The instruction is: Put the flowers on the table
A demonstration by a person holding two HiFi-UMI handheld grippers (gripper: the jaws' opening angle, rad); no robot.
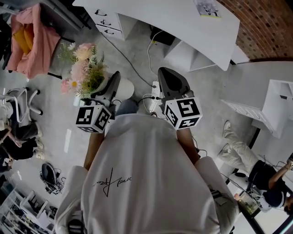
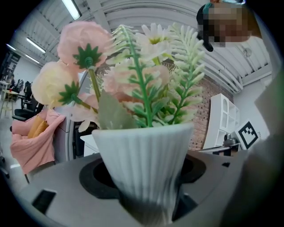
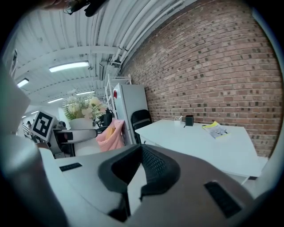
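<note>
A bunch of pink and cream artificial flowers (image 1: pixel 84 68) with green fronds stands in a white ribbed pot (image 2: pixel 145 162). My left gripper (image 1: pixel 109 89) is shut on that pot, which fills the gap between its jaws in the left gripper view, and holds it upright above the floor. My right gripper (image 1: pixel 170 78) is level with it to the right, shut with nothing in it. The white table (image 1: pixel 183 23) lies ahead, beyond both grippers. In the right gripper view the table (image 3: pixel 199 144) is ahead on the right and the flowers (image 3: pixel 82 106) show at the left.
A yellow booklet (image 1: pixel 208 8) and a small black box (image 3: pixel 189 120) lie on the table. White drawers (image 1: pixel 110 20) stand under its left end, and cables (image 1: pixel 142 59) and a power strip (image 1: pixel 155 91) cross the floor. Pink cloth (image 1: pixel 32 41) drapes a chair at left. People sit at both sides.
</note>
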